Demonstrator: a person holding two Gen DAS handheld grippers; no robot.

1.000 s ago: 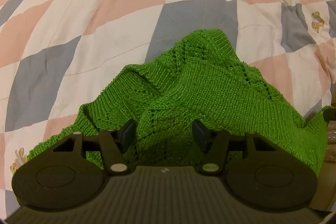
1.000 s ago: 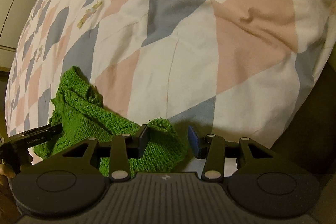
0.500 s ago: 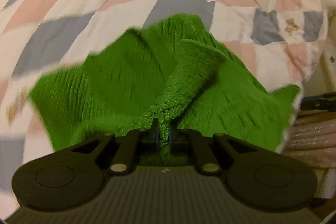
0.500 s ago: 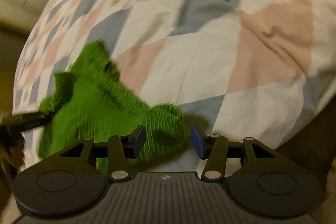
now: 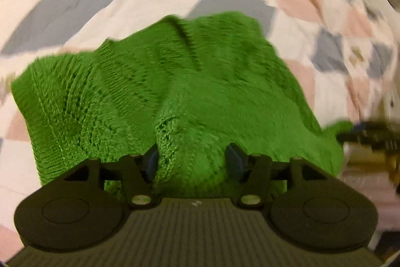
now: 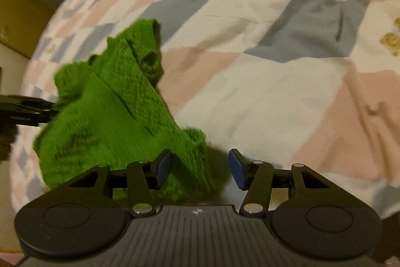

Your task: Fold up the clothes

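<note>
While the green knitted garment (image 5: pixel 180 81) lies rumpled near the edge of the checked quilt (image 5: pixel 75 4), the left gripper (image 5: pixel 191 162) hangs over it with its jaws opening, a ridge of knit rising between the pads but not pinched. At the garment's other end, the right gripper (image 6: pixel 200 168) also stands apart, a corner of the knit lying loose beside its left pad (image 6: pixel 162 168).
</note>
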